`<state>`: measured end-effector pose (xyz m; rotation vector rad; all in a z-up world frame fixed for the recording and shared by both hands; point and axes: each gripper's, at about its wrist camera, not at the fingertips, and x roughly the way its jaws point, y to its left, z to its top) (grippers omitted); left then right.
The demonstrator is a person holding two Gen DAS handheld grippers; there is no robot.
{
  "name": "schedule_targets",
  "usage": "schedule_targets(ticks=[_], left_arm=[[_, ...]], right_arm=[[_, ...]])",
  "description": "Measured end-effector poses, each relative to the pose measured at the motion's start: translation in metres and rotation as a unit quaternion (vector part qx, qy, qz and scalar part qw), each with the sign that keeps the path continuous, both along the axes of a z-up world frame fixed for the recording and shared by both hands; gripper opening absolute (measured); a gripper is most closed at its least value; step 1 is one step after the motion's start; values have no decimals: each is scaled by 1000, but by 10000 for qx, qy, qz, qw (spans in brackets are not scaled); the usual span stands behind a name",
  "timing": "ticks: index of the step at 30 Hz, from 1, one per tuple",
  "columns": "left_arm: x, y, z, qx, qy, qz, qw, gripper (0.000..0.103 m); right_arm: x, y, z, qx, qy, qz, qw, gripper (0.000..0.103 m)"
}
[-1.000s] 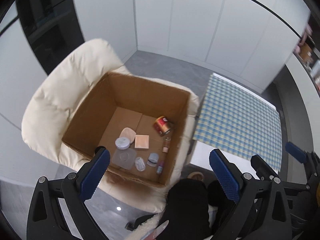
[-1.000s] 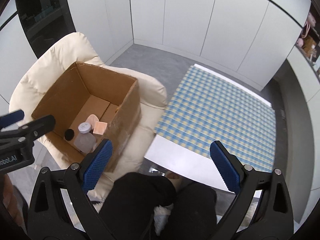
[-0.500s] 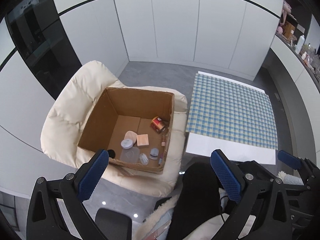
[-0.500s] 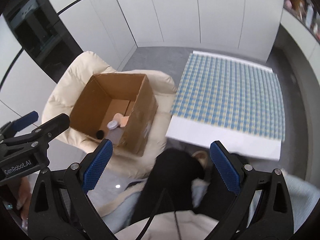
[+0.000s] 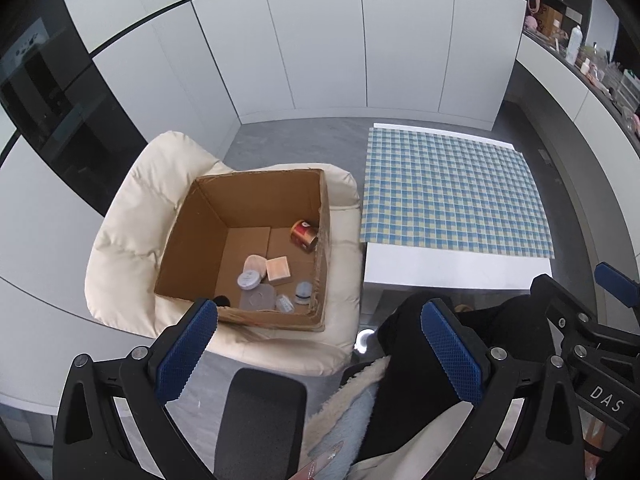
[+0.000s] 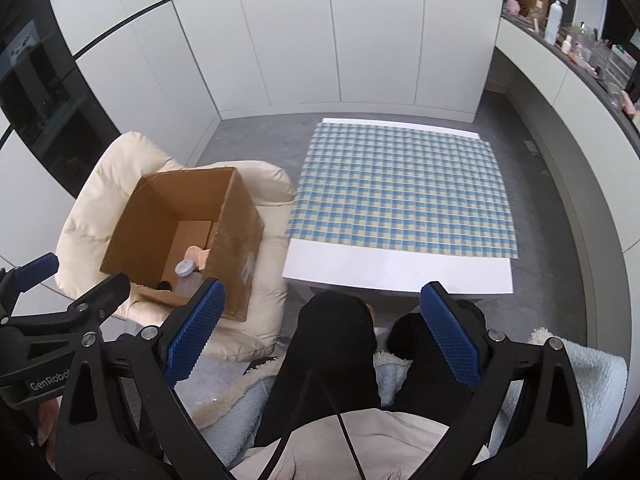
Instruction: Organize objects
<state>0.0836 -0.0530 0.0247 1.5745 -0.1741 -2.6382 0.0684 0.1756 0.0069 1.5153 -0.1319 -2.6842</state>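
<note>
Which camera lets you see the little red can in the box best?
The left wrist view. It looks down into the cardboard box, so the red can shows lying by the right wall. In the right wrist view the box's near wall hides that corner, and the can cannot be seen at all.

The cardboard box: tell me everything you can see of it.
The cardboard box is plain brown corrugated board, open-topped, its rim worn and ragged along the near edge. It sits slightly tilted on the seat of a cream padded armchair, left of the checked tablecloth. Small items lie on its floor, among them a red can on its side. Neither gripper touches it.
</note>
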Motion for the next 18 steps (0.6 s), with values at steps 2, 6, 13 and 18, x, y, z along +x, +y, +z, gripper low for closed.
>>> schedule_targets(ticks=[2, 6, 13, 18], left_arm=[[0, 0, -1, 2, -1, -20, 10000, 102], [0, 4, -2, 34, -30, -67, 10000, 102], [1, 9, -3, 10, -36, -94, 9999, 102], [1, 10, -3, -24, -51, -80, 10000, 102]], right_arm=[[2, 3, -1, -10, -22, -31, 10000, 99], [4, 6, -1, -13, -54, -63, 10000, 99], [6, 11, -4, -62, -84, -94, 9999, 99], [5, 10, -5, -71, -80, -96, 9999, 99]])
